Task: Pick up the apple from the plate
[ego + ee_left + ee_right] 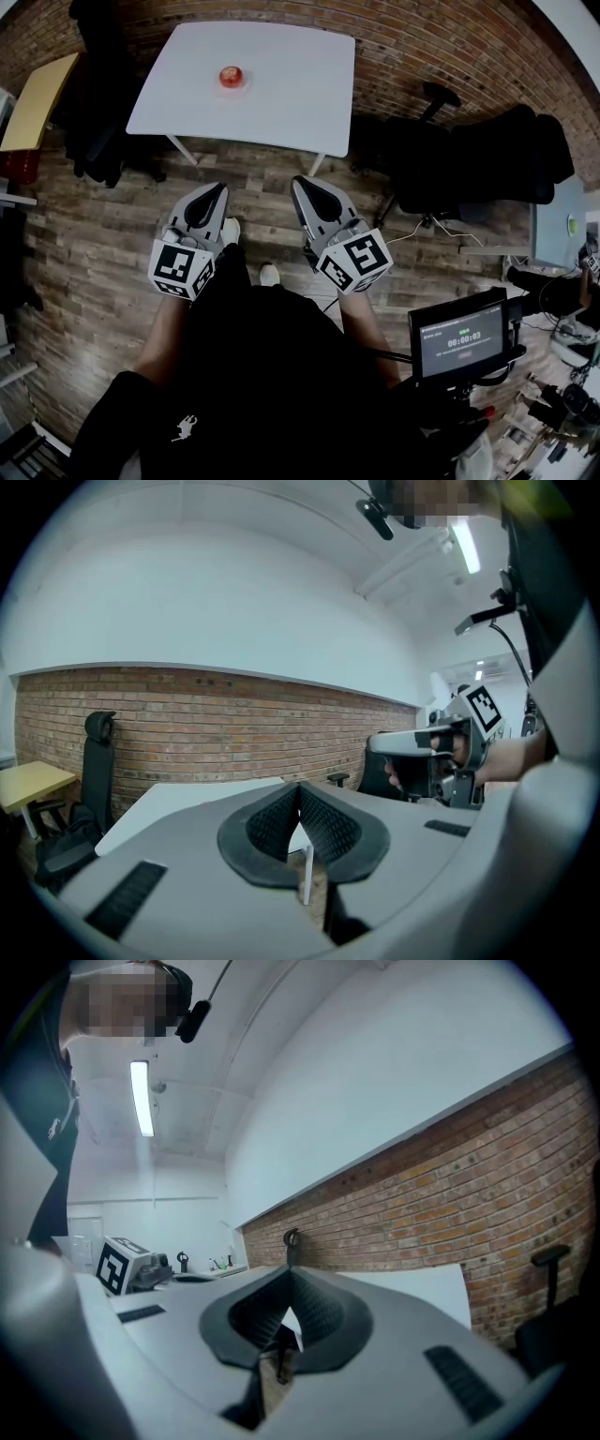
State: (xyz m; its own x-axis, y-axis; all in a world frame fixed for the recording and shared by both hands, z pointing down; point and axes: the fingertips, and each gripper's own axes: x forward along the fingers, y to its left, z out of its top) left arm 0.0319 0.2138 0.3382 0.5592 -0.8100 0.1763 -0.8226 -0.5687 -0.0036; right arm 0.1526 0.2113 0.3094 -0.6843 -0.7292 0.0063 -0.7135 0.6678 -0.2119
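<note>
A red apple [231, 75] sits on a small plate [234, 89] near the far middle of a white table [281, 94]. Both grippers are held close to the person's body, over the wooden floor and well short of the table. My left gripper [217, 189] has its jaws together with nothing between them. My right gripper [300, 182] is likewise shut and empty. In the left gripper view, the left gripper [300, 791] points toward the table [178, 803]; the apple is hidden there. The right gripper view shows the right gripper [289, 1277] and the table's edge [412, 1288].
Black office chairs [478, 159] stand right of the table, and a dark chair [103, 112] and a yellow table [37, 98] stand to its left. A camera monitor [459, 342] sits at the lower right. A brick wall [422, 37] runs behind the table.
</note>
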